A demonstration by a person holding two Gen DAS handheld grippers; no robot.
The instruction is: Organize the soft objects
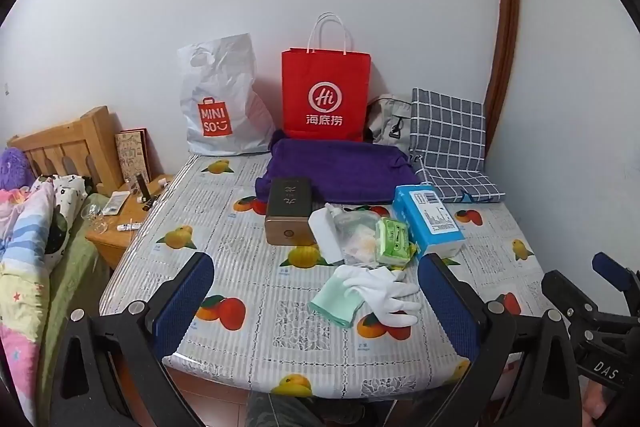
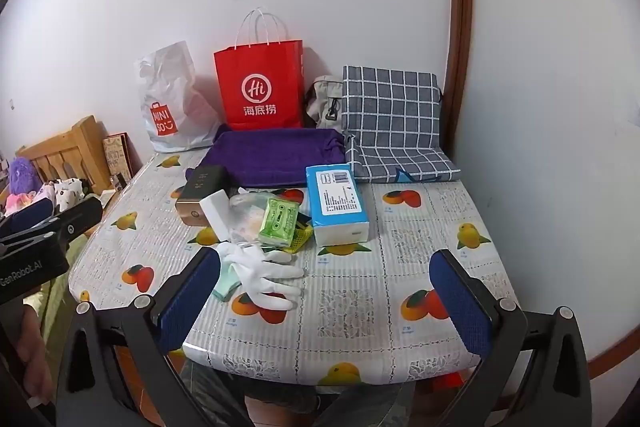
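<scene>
Both tongs hang over the near edge of the table, angled down. The left gripper and the right gripper gape wide, holding nothing. A white glove and pale green cloth lie just ahead, between the left tongs' fingers; the purple towel lies farther off.

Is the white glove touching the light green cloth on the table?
Touching. In the left wrist view the white glove lies partly over the light green cloth, with no gap between them; the right wrist view agrees.
</scene>
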